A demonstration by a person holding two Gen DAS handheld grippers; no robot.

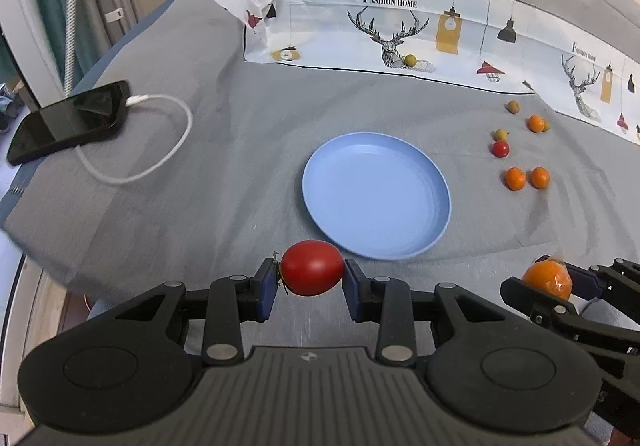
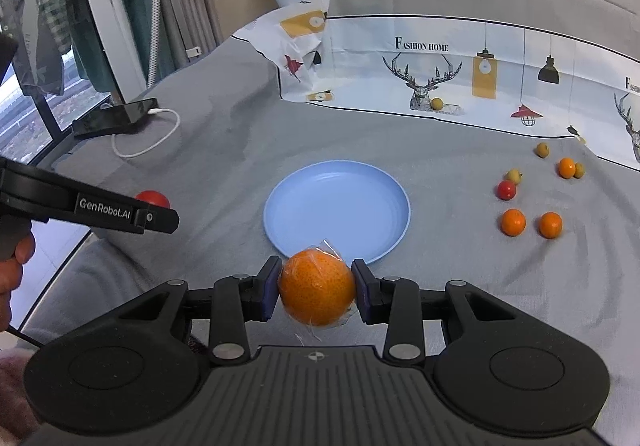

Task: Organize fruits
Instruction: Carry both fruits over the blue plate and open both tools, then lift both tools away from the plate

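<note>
My left gripper is shut on a red tomato, held just short of the near rim of an empty blue plate. My right gripper is shut on an orange wrapped in clear film, also just before the plate. In the right wrist view the left gripper comes in from the left with the tomato partly hidden behind it. In the left wrist view the right gripper and its orange show at the right edge.
To the right of the plate lie several small fruits: oranges, a red tomato, yellowish ones. One yellow fruit rests on the printed cloth at the back. A phone with a white cable lies at left.
</note>
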